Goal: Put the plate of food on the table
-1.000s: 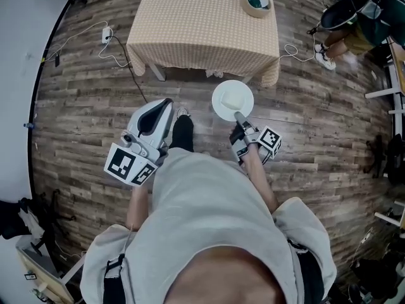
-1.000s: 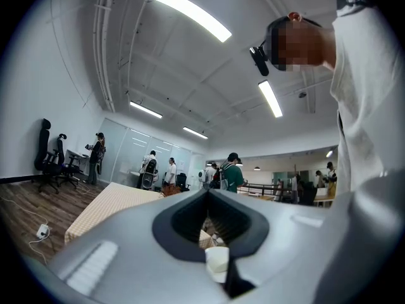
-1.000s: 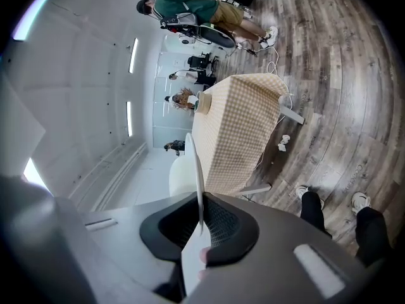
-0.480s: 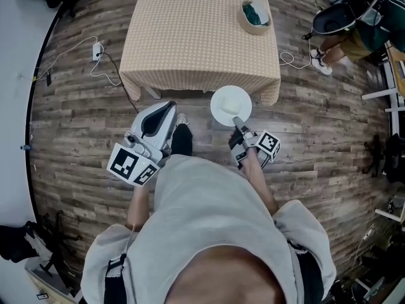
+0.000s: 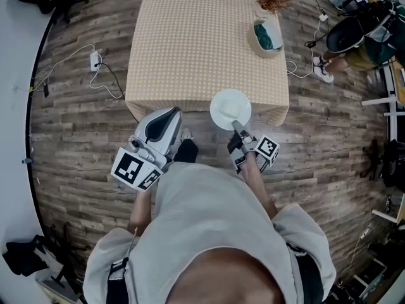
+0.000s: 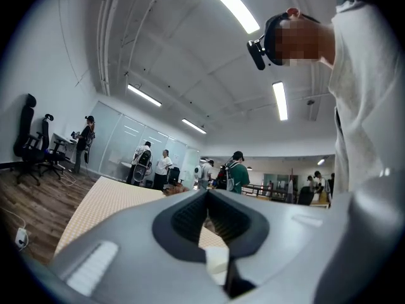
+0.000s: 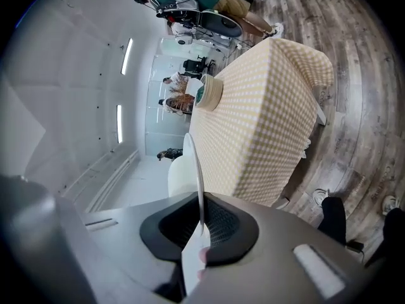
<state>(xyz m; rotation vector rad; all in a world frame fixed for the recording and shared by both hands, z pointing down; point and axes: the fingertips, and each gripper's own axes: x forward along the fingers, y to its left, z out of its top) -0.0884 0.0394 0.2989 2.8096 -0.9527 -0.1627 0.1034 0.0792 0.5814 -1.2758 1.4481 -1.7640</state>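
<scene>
Since the last frame the plate (image 5: 230,108), rim pinched by right tool (image 5: 236,126), advanced from short of the desk (image 5: 190,37) to its near edge; left tool (image 5: 169,114) pressed together, empty; set-down looks close.

The head view looks steeply down from above the person (image 5: 215,233) onto the wood floor (image 5: 76,144), the left gripper (image 5: 167,118), the right gripper (image 5: 236,128) and the checked table (image 5: 202,43) just ahead. The left gripper view sits low and tilts up along its jaws toward the ceiling (image 6: 190,37), with the tabletop at lower left. The right gripper view is rolled sideways, very close to the plate (image 7: 199,170) edge. All three views share the table. The head view and the right gripper view also share the bowl (image 5: 268,37).
</scene>
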